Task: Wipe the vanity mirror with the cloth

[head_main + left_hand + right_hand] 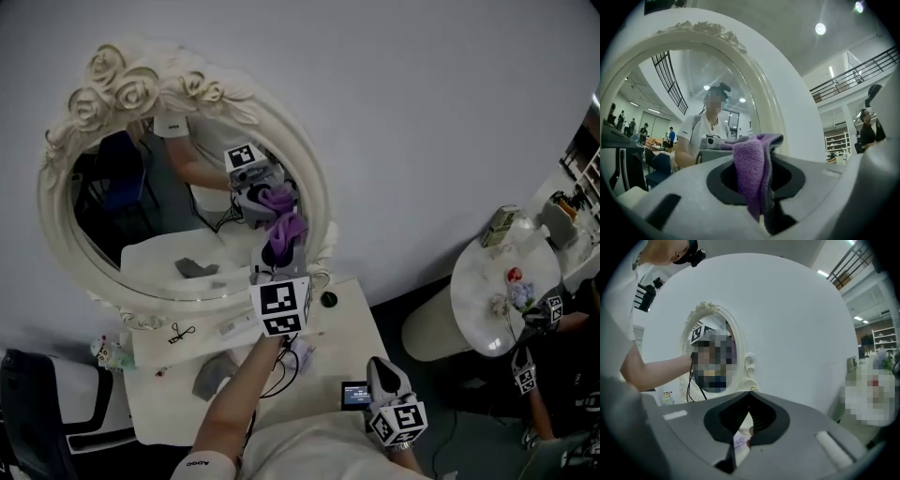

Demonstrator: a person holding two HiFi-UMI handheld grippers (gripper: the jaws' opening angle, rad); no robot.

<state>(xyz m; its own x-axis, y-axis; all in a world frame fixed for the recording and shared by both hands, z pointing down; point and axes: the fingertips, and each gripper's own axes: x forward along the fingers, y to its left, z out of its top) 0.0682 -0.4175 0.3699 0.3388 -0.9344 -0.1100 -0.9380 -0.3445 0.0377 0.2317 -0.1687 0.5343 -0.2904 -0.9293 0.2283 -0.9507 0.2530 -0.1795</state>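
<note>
left gripper (278,249): jaws pinching fuzzy purple cloth (289,228) at lower right of oval cream rose-carved mirror (315,187)
right gripper (382,373): jaws pressed together, empty, well below mirror

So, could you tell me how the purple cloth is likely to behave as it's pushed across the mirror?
Probably floppy: the cloth folds and droops over the left hand-held gripper's jaws. Its fuzzy pile suggests it's light and grippy, unlikely to slip out.

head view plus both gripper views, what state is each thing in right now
mirror: upright on the table
left gripper: jaws shut on the cloth
cloth: bunched, pinched in the jaws, up by the mirror glass
right gripper: jaws shut, empty, away from the mirror
</note>
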